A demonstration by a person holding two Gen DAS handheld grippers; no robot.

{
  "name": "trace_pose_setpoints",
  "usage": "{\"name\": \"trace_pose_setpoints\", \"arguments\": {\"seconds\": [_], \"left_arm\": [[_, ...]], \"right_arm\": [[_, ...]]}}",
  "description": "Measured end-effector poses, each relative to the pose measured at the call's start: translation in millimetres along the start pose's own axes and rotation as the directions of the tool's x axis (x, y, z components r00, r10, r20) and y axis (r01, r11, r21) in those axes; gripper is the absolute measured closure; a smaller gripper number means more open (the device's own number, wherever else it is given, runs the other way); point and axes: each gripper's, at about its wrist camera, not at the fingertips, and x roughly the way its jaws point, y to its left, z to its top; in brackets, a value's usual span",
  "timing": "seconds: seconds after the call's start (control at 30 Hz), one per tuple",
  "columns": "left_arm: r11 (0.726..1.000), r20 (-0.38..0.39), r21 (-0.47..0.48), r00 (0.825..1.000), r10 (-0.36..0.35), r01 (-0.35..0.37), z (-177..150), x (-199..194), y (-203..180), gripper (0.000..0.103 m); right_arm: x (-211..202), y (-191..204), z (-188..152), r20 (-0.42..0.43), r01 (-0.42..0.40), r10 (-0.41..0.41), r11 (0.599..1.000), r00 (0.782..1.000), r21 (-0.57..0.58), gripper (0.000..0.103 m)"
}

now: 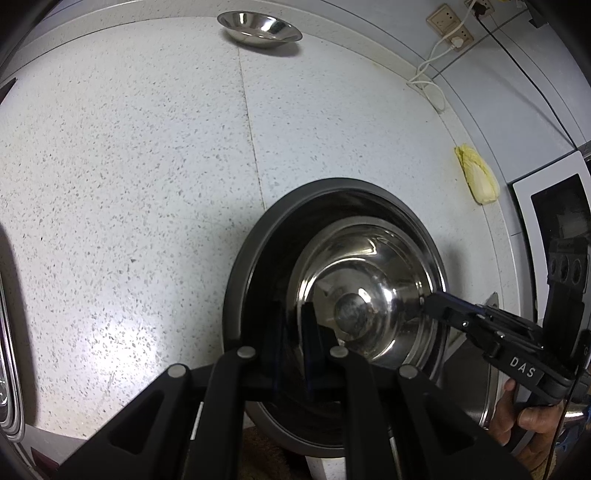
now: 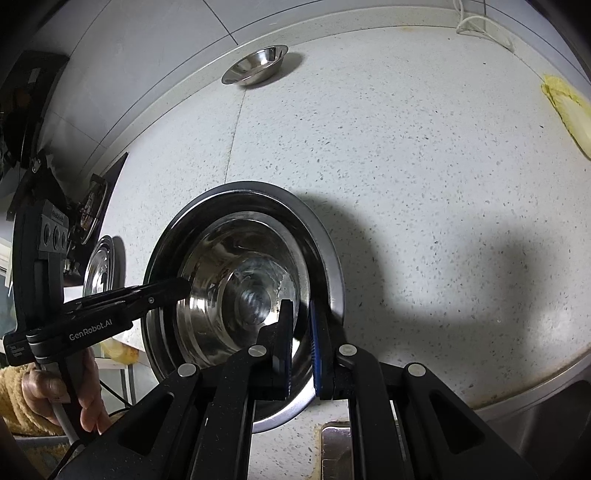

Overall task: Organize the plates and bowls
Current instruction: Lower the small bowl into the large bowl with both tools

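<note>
Large basin (image 1: pixel 240 280): dark-rimmed steel, on the speckled countertop (image 1: pixel 129 166) at its near edge; fills the 5 o'clock part of the left wrist view and the 7 o'clock part of the right wrist view.
Nested bowl (image 1: pixel 369 291): shiny steel, sits inside the large basin, open side up.
Left gripper (image 1: pixel 295 325): jaws drawn narrow on the basin's rim at its 7 o'clock side, one finger inside the wall, one outside.
Right gripper (image 2: pixel 301 343): jaws narrow, clamped on the rim at the basin's 5 o'clock side; blue pad (image 2: pixel 316 354) on the outer face.
Hands: a hand (image 2: pixel 62 391) grips the left gripper's handle below a fleecy yellow sleeve (image 2: pixel 14 402); another hand (image 1: pixel 524 417) holds the right gripper's handle.
Small steel dish (image 1: pixel 258 27): alone at 12 o'clock by the back edge, well apart from the basin.
Cabbage (image 1: pixel 476 173): pale yellow, at 2 o'clock, against the back edge.
Wall sockets (image 1: pixel 448 26): white cable (image 1: pixel 432 62) plugged in, trailing to the counter.
</note>
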Motion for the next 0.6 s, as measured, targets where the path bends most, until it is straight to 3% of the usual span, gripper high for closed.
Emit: {"name": "trace_pose_setpoints", "arguments": {"seconds": [0.37, 0.6], "left_arm": [[1.000, 0.003, 0.009, 1.000, 0.009, -0.009, -1.9, 0.9, -3.4, 0.093], [0.999, 0.013, 0.036, 1.000, 0.003, -0.003, -4.5, -3.1, -9.3, 0.081]], "right_arm": [[-0.2, -0.3, -2.0, 0.004, -0.012, 0.012, 1.000, 1.000, 0.008, 0.095], [-0.5, -0.7, -1.0, 0.000, -0.017, 0.017, 1.000, 1.000, 0.003, 0.095]]}}
